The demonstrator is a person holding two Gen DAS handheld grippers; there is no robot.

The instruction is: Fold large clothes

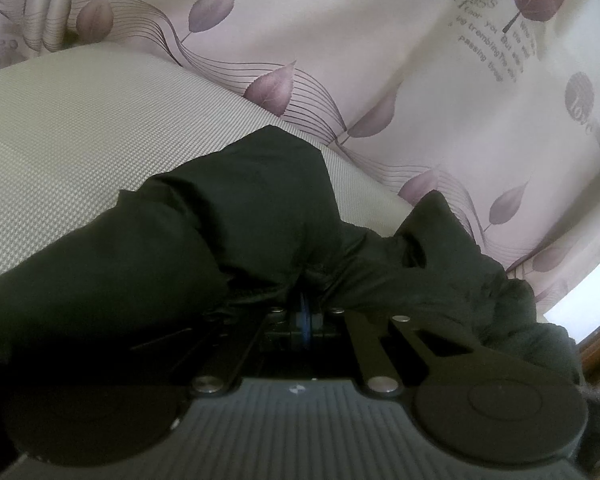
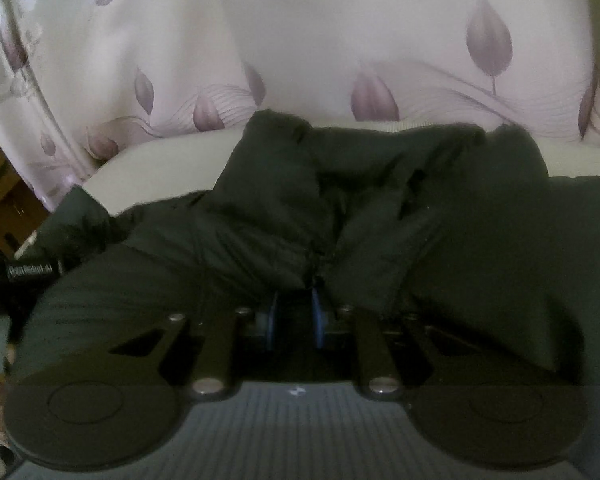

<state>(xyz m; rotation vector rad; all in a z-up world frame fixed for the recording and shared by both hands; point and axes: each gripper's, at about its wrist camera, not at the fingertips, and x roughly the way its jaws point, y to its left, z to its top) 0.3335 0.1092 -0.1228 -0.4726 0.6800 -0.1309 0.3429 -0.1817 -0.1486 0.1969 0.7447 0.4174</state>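
A home, likely a living room or bedroom. A cream curtain printed with mauve leaves, thin wavy lines and grey lettering (image 1: 380, 60) hangs across the background. Below it lies a pale beige woven cushion (image 1: 79, 128), like a sofa seat or mattress. Brown wooden furniture (image 2: 3, 200) shows at one edge.

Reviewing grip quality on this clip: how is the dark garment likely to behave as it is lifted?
Probably floppy: the dark garment bunches and droops around the right gripper and the left gripper. It looks puffy, so likely light for its bulk. Its smooth sheen suggests it may slip on the pale woven cushion.
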